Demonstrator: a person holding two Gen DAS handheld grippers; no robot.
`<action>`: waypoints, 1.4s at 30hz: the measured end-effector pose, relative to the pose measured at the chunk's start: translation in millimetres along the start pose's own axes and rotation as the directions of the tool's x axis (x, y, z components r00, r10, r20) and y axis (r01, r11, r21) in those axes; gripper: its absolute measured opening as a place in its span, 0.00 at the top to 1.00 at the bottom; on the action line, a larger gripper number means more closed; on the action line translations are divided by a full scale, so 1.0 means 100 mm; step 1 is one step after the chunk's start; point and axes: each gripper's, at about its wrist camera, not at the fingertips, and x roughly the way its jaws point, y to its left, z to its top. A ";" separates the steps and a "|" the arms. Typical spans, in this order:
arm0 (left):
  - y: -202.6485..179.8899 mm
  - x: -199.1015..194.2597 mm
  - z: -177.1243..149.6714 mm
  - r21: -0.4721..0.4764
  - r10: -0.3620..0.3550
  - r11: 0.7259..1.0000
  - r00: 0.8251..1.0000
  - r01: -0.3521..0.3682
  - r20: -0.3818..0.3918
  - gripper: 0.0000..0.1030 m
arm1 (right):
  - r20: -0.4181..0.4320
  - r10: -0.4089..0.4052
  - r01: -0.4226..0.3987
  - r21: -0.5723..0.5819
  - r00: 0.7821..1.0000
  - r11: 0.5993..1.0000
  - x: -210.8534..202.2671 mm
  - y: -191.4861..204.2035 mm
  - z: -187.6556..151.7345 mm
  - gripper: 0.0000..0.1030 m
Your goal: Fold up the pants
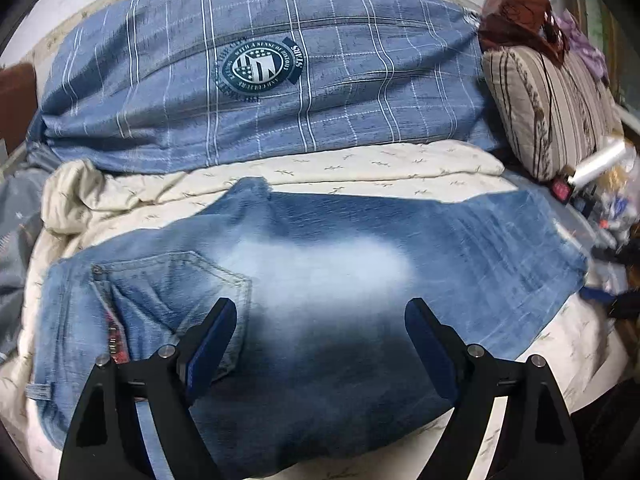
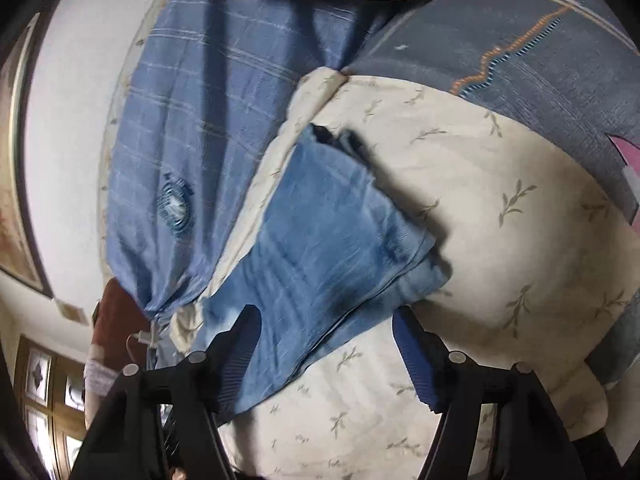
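Note:
Faded blue jeans (image 1: 320, 272) lie folded lengthwise across a cream quilt (image 1: 360, 168), back pocket (image 1: 176, 292) at the left, leg ends at the right. My left gripper (image 1: 320, 320) is open and empty, hovering just above the seat of the jeans. In the right wrist view the leg end of the jeans (image 2: 320, 240) lies on the quilt (image 2: 500, 220). My right gripper (image 2: 326, 322) is open and empty, fingers either side of the jeans' near edge.
A blue plaid pillow (image 1: 260, 68) lies behind the jeans, and shows in the right wrist view (image 2: 180, 140). A striped cushion (image 1: 548, 108) and small clutter (image 1: 600, 200) sit at the right. A grey blanket (image 2: 520, 48) borders the quilt.

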 end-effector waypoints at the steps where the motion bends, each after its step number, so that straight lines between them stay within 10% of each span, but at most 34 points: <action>1: -0.02 0.01 0.03 -0.010 -0.007 1.000 1.000 0.007 0.002 0.16 | -0.003 -0.003 0.003 0.018 1.000 1.000 0.03 -0.03 0.01 0.34; 14: -0.89 1.14 0.70 -0.034 -0.039 0.999 0.974 0.032 -0.222 0.16 | -0.014 0.082 -0.080 0.140 0.997 0.987 0.04 -0.25 0.10 0.35; 17: -1.08 1.44 0.69 0.055 0.049 0.998 0.961 -0.035 -0.272 0.11 | -0.014 0.108 -0.103 0.178 0.994 0.979 0.07 -0.28 0.14 0.35; 27: -0.87 0.96 0.61 0.018 -0.018 1.000 0.968 0.024 -0.250 0.11 | 0.041 0.076 -0.081 0.133 0.996 0.988 0.13 -0.16 0.19 0.34; 32: -0.66 0.55 0.28 0.056 0.068 0.997 0.966 -0.055 -0.249 0.11 | 0.082 -0.046 0.037 0.108 0.996 0.993 0.17 -0.12 0.19 0.76; 42: -0.27 0.66 0.12 -0.021 0.052 0.998 0.961 -0.059 -0.270 0.07 | 0.302 -0.135 0.206 -0.219 0.944 0.954 0.00 0.60 -0.03 0.87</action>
